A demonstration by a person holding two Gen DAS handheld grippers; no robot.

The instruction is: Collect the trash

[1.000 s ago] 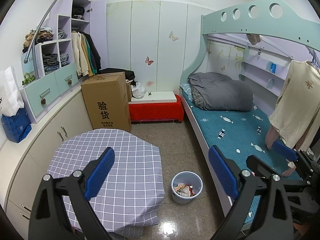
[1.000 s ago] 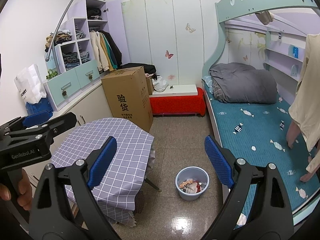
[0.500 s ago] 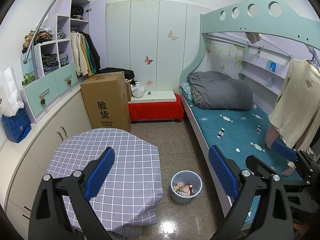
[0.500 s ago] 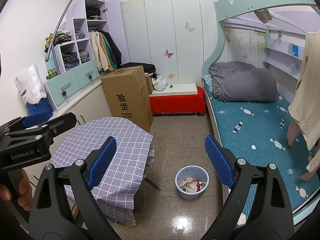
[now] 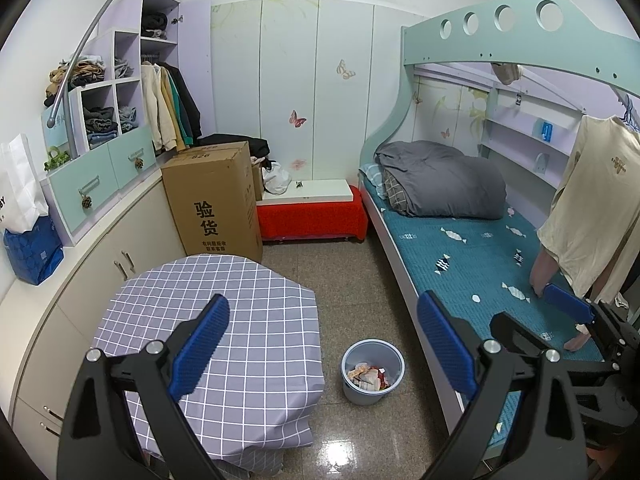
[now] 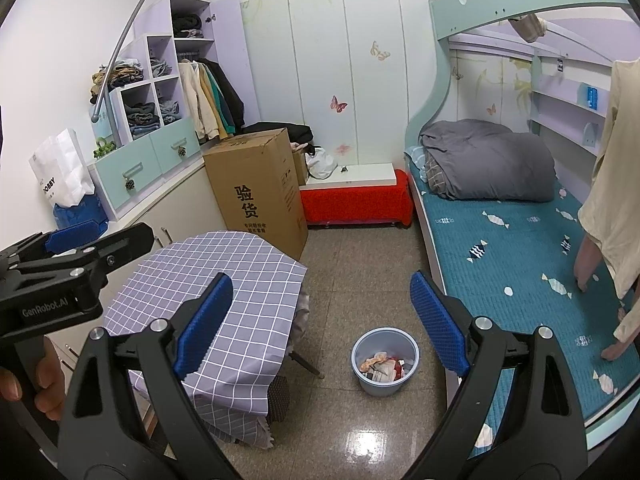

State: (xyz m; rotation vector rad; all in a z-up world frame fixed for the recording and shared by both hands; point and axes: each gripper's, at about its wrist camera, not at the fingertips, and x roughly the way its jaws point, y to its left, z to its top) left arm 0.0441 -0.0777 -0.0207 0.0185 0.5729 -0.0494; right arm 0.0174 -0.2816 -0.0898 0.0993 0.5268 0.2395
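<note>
Left gripper (image 5: 322, 344) and right gripper (image 6: 320, 320): both spread wide, holding nothing, raised above the floor. Bin (image 6: 385, 361): on the floor between checked surface (image 6: 224, 280) and bed (image 6: 520, 264), containing what appears to be crumpled paper trash (image 6: 380, 365).

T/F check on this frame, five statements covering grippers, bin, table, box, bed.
1. Both the left gripper and right gripper are open and empty. True.
2. The blue bin is empty. False: it holds crumpled trash.
3. The bin stands on the floor between the checked table and the bed. True.
4. The cardboard box lies flat on the bed. False: it stands upright on the floor beyond the table.
5. The grey duvet is on the table. False: it is on the bed.
</note>
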